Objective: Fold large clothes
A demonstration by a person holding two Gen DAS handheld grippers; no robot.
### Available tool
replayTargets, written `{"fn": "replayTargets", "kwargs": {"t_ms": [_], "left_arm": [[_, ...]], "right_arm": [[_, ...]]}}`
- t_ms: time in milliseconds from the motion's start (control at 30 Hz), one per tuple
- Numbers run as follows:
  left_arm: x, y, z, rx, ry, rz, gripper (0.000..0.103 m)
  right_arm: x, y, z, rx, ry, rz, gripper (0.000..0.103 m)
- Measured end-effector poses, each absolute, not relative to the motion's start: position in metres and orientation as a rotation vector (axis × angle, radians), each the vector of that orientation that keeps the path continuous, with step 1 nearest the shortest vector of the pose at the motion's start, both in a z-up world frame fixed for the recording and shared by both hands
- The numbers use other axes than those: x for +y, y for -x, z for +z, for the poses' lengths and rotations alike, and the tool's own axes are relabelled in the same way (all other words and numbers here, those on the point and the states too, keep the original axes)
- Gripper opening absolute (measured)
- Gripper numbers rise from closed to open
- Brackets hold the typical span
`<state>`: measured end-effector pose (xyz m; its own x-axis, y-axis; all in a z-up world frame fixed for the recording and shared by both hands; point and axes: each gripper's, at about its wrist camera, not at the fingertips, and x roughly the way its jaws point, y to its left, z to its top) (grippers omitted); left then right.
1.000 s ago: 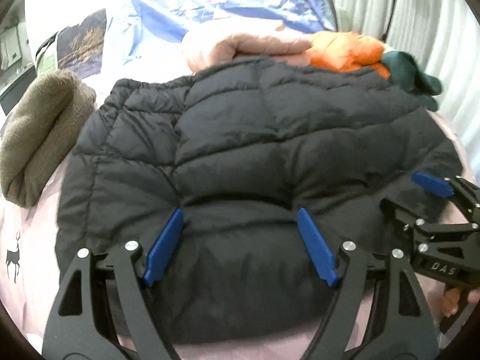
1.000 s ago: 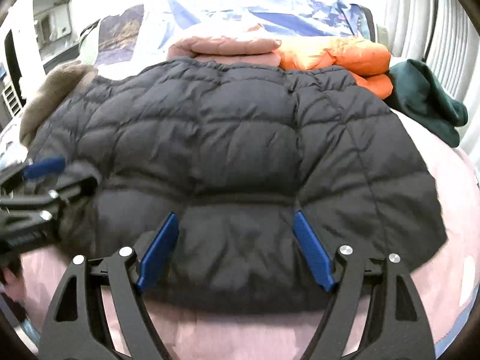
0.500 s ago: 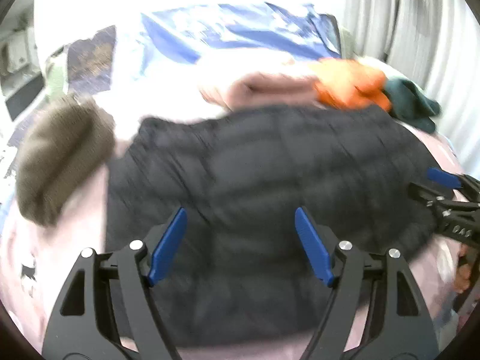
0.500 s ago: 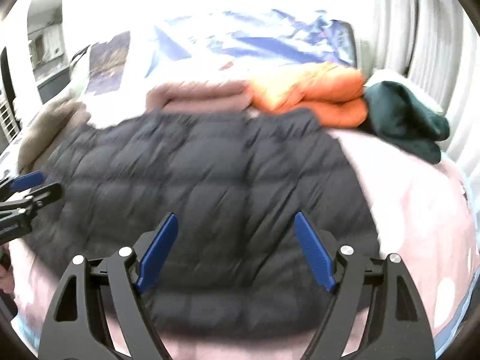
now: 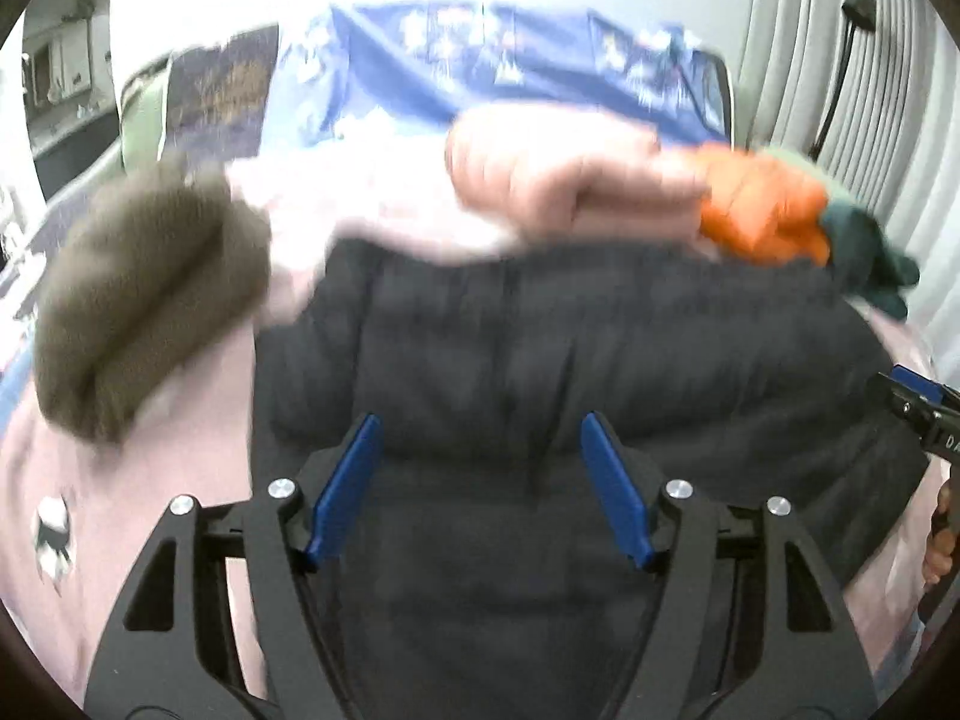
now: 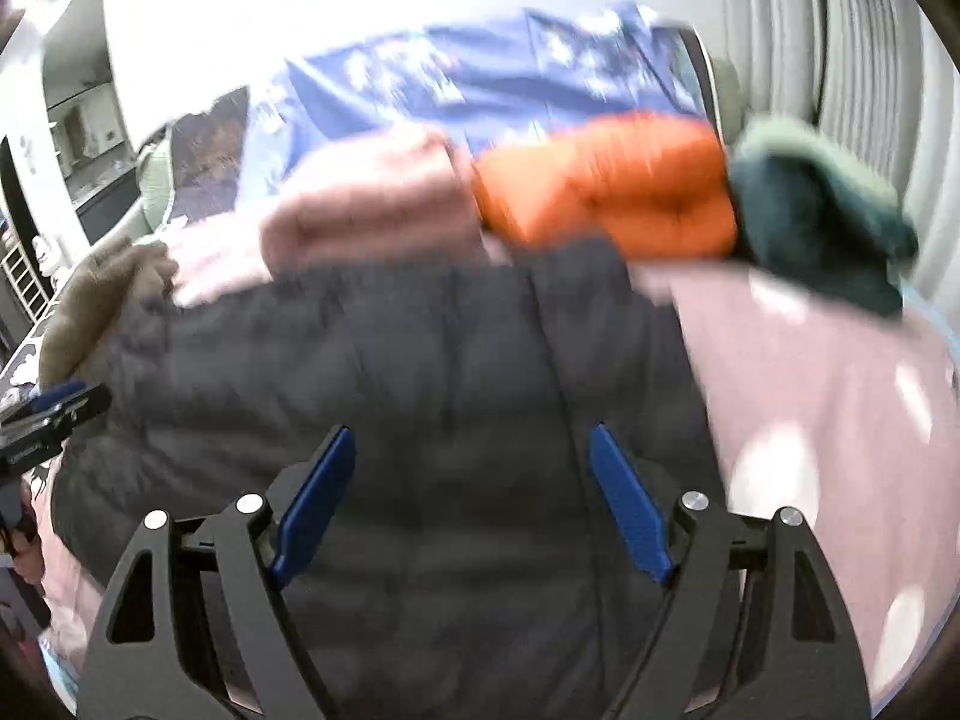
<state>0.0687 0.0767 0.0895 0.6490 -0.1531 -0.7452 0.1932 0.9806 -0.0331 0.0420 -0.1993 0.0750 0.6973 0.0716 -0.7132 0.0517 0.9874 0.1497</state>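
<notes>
A black quilted puffer jacket (image 5: 600, 348) lies spread on the pink bed sheet (image 5: 120, 480), blurred by motion. My left gripper (image 5: 480, 420) hovers over the jacket's near part; its jaws are closing, the blue pads (image 5: 345, 486) press on nothing, and the jacket lies below them. In the right wrist view the same jacket (image 6: 420, 360) fills the middle, with my right gripper (image 6: 471, 431) open above it and empty. The right gripper (image 5: 918, 408) shows at the left view's right edge, the left gripper (image 6: 54, 414) at the right view's left edge.
Behind the jacket lie a folded pink garment (image 5: 558, 180), an orange puffer (image 5: 762, 216) and a dark green garment (image 5: 870, 264). A brown knit garment (image 5: 138, 300) sits at the left. Blue patterned bedding (image 5: 510, 60) is at the back, a pale curtain (image 5: 840, 60) on the right.
Both grippers have lifted and drawn back from the jacket, so it looks smaller and more of the far bed shows. The left jaws stand a little narrower.
</notes>
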Motion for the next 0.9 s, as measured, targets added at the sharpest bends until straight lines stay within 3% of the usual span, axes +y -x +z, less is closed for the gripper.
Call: {"fn": "replayTargets", "kwargs": {"t_ms": [200, 300, 367, 467, 900], "left_arm": [[0.042, -0.137, 0.098, 0.831, -0.076, -0.187, 0.072], [0.023, -0.168, 0.058, 0.908, -0.167, -0.131, 0.074], [0.024, -0.185, 0.019, 0.942, -0.252, -0.054, 0.083], [0.046, -0.194, 0.006, 0.969, -0.097, -0.103, 0.083], [0.047, -0.191, 0.007, 0.961, -0.097, -0.105, 0.083]], "right_arm": [[-0.180, -0.125, 0.070, 0.840, -0.095, 0.027, 0.081], [-0.177, -0.160, 0.036, 0.921, -0.068, -0.015, 0.083], [-0.178, -0.171, 0.000, 0.949, -0.054, -0.014, 0.092], [-0.189, -0.169, -0.011, 0.926, -0.150, 0.022, 0.094], [-0.179, -0.170, -0.008, 0.921, -0.069, -0.014, 0.095]]}}
